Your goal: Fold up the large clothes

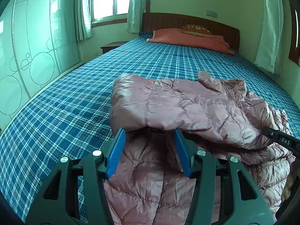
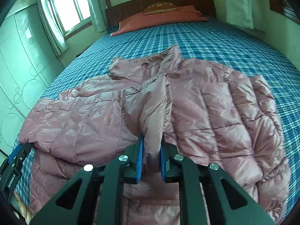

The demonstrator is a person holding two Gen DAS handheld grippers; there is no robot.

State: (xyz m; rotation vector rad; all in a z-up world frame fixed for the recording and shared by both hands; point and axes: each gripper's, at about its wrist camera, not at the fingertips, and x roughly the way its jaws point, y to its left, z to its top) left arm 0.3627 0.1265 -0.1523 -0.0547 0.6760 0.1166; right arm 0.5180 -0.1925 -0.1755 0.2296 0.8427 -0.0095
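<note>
A pink quilted puffer jacket (image 1: 187, 105) lies on the blue plaid bed; it also shows in the right wrist view (image 2: 215, 112). One side panel with its sleeve is folded over the body. My left gripper (image 1: 150, 131) is open, its blue pads wide apart just under the folded edge, not clamping it. My right gripper (image 2: 151, 140) is shut on a fold of the jacket's front edge, fabric pinched between its blue pads (image 2: 139, 159). The left gripper shows at the left edge of the right wrist view (image 2: 15, 157); the right gripper's body shows at the right of the left wrist view (image 1: 281, 140).
The blue plaid bed (image 1: 75, 93) stretches ahead to a brown headboard (image 1: 187, 22) with a folded orange quilt (image 1: 189, 39) and a brown pillow. A wardrobe with circle patterns (image 1: 37, 56) stands along the left. Window and curtains are at the back.
</note>
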